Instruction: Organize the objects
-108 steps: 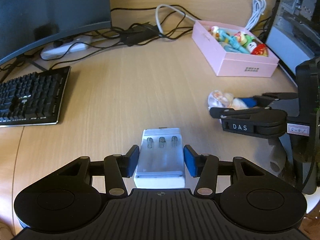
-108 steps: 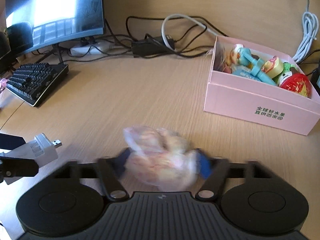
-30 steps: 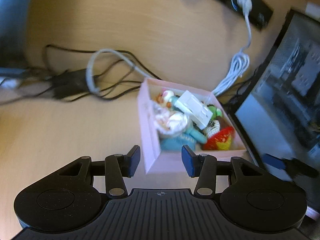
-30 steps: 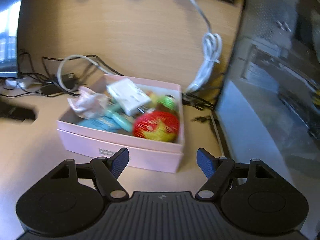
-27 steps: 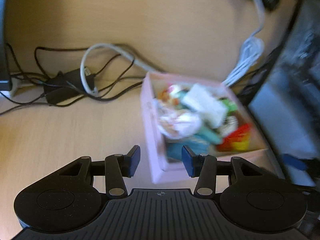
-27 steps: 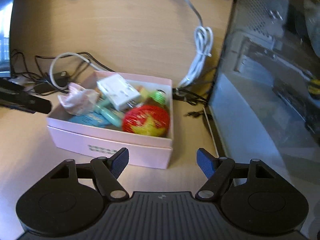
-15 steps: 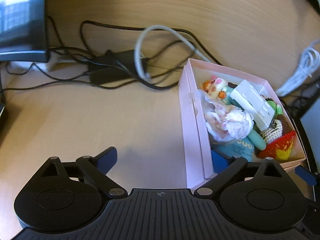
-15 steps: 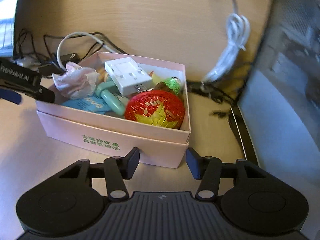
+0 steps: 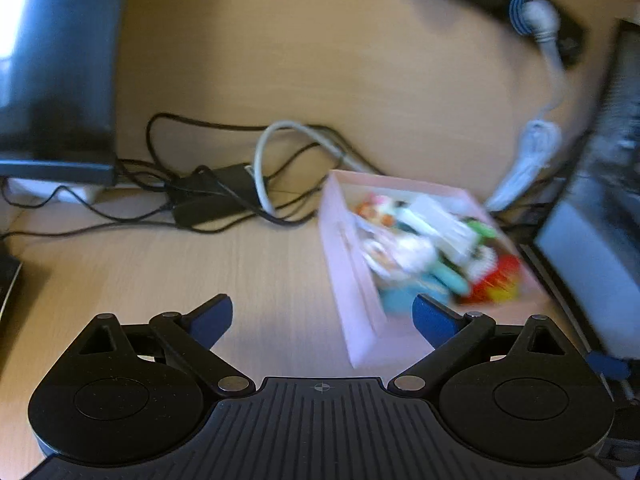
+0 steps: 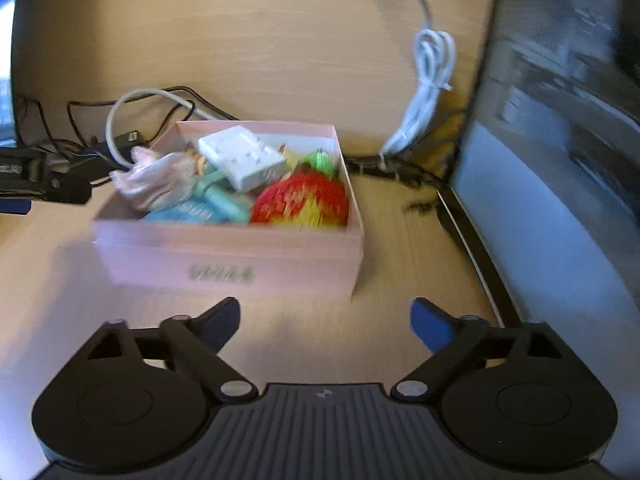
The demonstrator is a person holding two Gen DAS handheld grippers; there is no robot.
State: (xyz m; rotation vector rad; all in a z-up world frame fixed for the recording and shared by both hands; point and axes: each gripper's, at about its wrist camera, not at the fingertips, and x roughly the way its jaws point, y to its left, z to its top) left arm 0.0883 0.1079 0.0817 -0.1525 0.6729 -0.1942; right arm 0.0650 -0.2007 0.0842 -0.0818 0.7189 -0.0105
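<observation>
A pink box [image 10: 228, 256] sits on the wooden desk and holds a white charger [image 10: 244, 160], a crumpled pink-white bag [image 10: 156, 180], a red-and-yellow ball [image 10: 300, 200] and teal toys. My right gripper [image 10: 326, 310] hovers just in front of the box's long wall; its jaws are opening and nothing is between them. My left gripper [image 9: 322, 314] stands open and empty at the box's [image 9: 352, 280] left end, its right finger in front of the near corner. The charger [image 9: 440, 220] and bag [image 9: 404, 252] look blurred there. One left finger [image 10: 48, 188] shows at the right view's left edge.
A tangle of black cables with an adapter [image 9: 212, 196] lies behind the box, left of it. A monitor [image 9: 52, 80] stands at far left. A coiled white cable [image 10: 428, 80] hangs beside a dark computer case [image 10: 560, 160] close on the right.
The charger and the bag, once gripped over the desk, now lie in the box. The left jaws have spread wide; the right jaws narrowed, then spread again. Both views are blurred by motion.
</observation>
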